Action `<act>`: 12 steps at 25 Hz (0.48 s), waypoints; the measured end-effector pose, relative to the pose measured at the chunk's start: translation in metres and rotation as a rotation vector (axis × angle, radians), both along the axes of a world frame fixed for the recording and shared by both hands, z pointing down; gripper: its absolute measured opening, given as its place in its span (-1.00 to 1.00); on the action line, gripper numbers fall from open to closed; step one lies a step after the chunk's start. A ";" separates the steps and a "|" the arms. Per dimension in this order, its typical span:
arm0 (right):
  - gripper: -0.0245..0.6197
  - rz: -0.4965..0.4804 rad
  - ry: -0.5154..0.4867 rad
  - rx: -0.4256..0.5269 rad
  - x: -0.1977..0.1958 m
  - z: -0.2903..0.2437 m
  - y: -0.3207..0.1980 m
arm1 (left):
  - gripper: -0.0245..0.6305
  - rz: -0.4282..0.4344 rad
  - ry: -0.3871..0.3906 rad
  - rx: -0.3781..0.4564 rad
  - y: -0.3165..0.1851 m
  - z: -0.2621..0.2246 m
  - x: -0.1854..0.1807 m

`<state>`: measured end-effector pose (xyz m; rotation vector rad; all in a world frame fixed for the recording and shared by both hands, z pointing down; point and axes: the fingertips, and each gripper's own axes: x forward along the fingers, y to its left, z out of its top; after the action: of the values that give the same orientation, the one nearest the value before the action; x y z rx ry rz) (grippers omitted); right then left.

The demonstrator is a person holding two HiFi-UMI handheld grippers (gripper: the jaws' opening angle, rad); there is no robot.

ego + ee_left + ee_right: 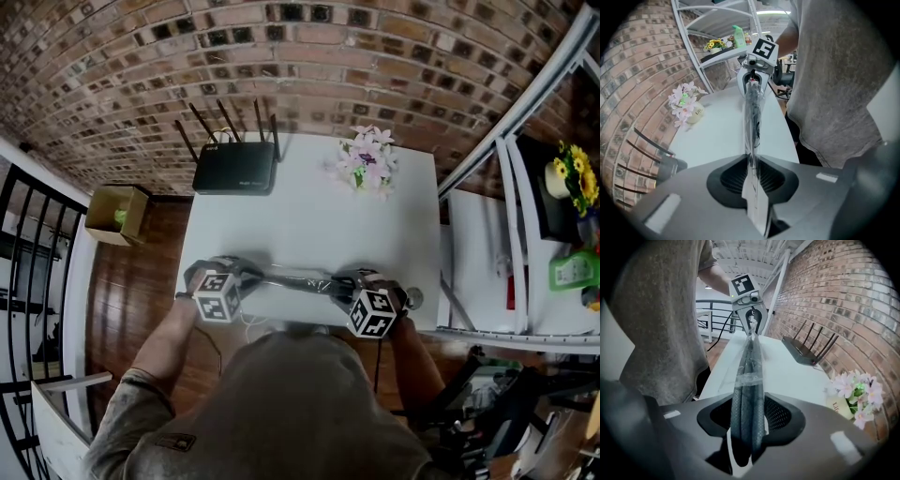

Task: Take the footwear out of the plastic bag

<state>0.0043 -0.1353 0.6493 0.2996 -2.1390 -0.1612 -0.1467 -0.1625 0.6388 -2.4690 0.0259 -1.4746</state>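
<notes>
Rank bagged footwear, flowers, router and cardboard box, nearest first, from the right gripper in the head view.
1. Bagged footwear: between the jaws of the right gripper.
2. Flowers: table's far side, ahead.
3. Router: table's far left.
4. Cardboard box: floor, far left.

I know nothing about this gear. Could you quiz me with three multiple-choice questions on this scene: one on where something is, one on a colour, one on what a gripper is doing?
1. Where does the router stand?
A. At the table's far edge, left of the flowers
B. On the floor
C. By the person's elbow

2. What colour is the router?
A. White
B. Black
C. Red

3. What is the left gripper doing?
A. Open and empty
B. Shut on the plastic bag
C. Shut on the flowers

Answers: 1 A, the head view shows it beside the flowers near the brick wall. 2 B, its body and antennas are black. 3 B, its jaws pinch the bag's thin edge.
</notes>
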 end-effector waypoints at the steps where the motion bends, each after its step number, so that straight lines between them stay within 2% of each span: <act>1: -0.34 -0.003 -0.003 0.002 -0.002 -0.001 0.000 | -0.78 0.000 0.002 0.001 0.000 0.000 0.000; 4: -0.35 -0.021 0.011 0.011 -0.009 -0.002 -0.001 | -0.79 0.005 0.006 0.006 -0.001 -0.002 0.002; 6: -0.42 -0.027 0.022 0.013 -0.011 -0.002 -0.002 | -0.79 0.007 0.009 0.004 0.000 -0.002 0.001; 12: -0.47 0.000 0.028 0.025 -0.003 -0.001 -0.001 | -0.84 0.001 0.019 0.012 -0.002 -0.001 -0.006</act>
<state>0.0012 -0.1368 0.6479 0.3098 -2.1109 -0.1909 -0.1525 -0.1644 0.6380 -2.4730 0.0369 -1.4470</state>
